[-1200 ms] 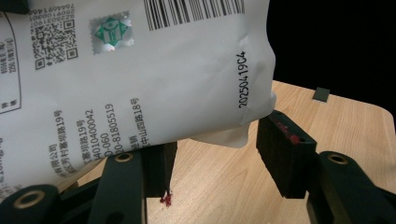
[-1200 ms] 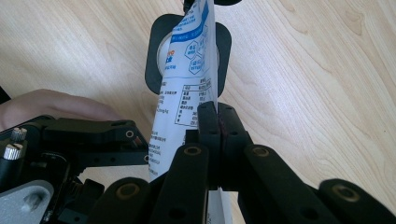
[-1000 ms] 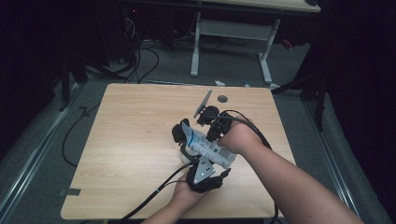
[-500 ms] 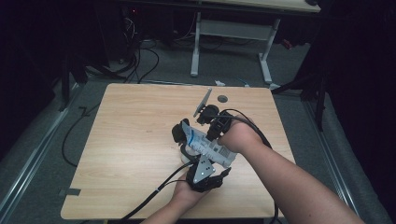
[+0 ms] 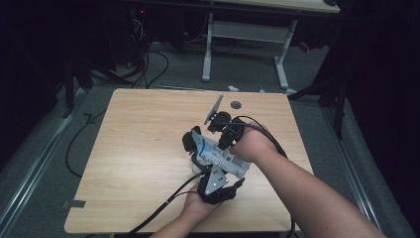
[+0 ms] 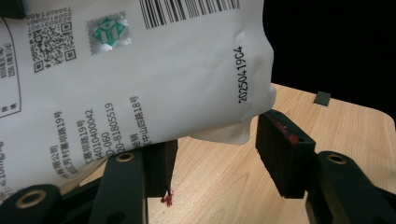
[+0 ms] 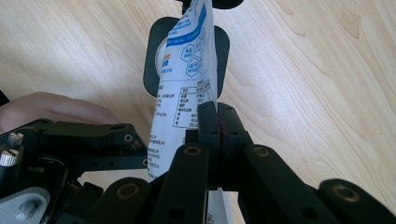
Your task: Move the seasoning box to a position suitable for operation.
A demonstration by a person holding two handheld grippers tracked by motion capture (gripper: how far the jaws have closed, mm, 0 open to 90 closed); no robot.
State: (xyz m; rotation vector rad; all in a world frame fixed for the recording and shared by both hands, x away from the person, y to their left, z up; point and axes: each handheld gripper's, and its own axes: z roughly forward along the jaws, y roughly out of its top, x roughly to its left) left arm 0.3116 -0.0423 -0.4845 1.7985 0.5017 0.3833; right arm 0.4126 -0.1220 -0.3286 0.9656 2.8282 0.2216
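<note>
Nothing of note has shifted since the earlier high-view frames: both hands, both grippers and the pouch between them sit where they sat, near the person's side of the wooden table (image 5: 138,163).

Right gripper (image 7: 215,122): jaws pressed together on the thin edge of the white printed pouch (image 7: 187,79). The film passes between the closed pads and runs forward, away from the tool along its own line, on edge to this camera. Grip judged firm; the pouch hangs clear of the table from this hold.

Left gripper (image 6: 212,149): jaws part open, not clamped. The bulging lower corner of the pouch (image 6: 140,79) lies above and between them. One pad sits against or just under the film; the other stands apart from it with bare table showing in the gap. Whether the near pad presses on the film cannot be told.

Relation governing the next move: in the high view the pouch (image 5: 218,156) runs lengthwise from the left gripper (image 5: 216,184) at the near side up toward the right gripper (image 5: 229,133) beyond it, long axis roughly along the line joining the two tools. The free corner lies directly ahead of the left jaws, so the left hand is the nearer to it. Judgement: a closing of the left jaws on that corner would give a two-ended hold.

Also noted: a small dark round item (image 5: 236,105) far beyond both tools, uninvolved.
</note>
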